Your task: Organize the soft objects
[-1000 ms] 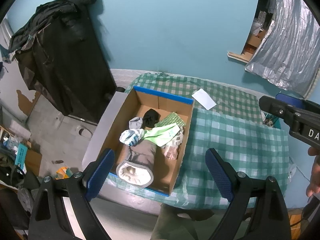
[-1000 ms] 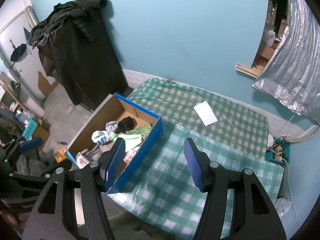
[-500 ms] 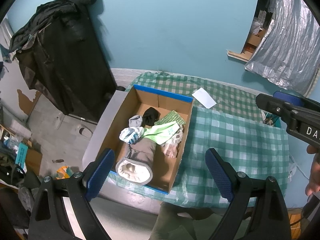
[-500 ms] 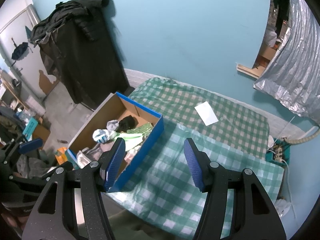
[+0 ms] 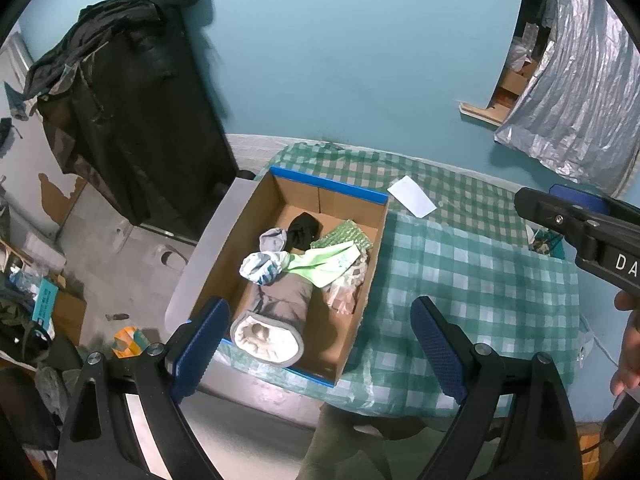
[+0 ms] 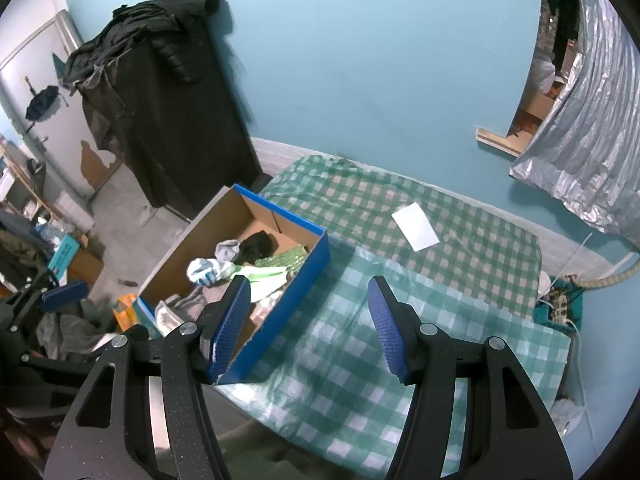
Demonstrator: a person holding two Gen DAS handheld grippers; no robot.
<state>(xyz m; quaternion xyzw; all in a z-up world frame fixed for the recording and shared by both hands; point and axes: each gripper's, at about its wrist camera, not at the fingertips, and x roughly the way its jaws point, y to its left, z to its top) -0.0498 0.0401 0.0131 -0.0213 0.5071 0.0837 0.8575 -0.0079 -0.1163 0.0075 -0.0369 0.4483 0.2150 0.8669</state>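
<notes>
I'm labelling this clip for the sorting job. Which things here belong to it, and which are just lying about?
Part of the job: cardboard box, grey fleece-lined item, light green cloth, black sock, white-blue sock bundle.

Lying about: white paper, dark coats, silver sheet.
</notes>
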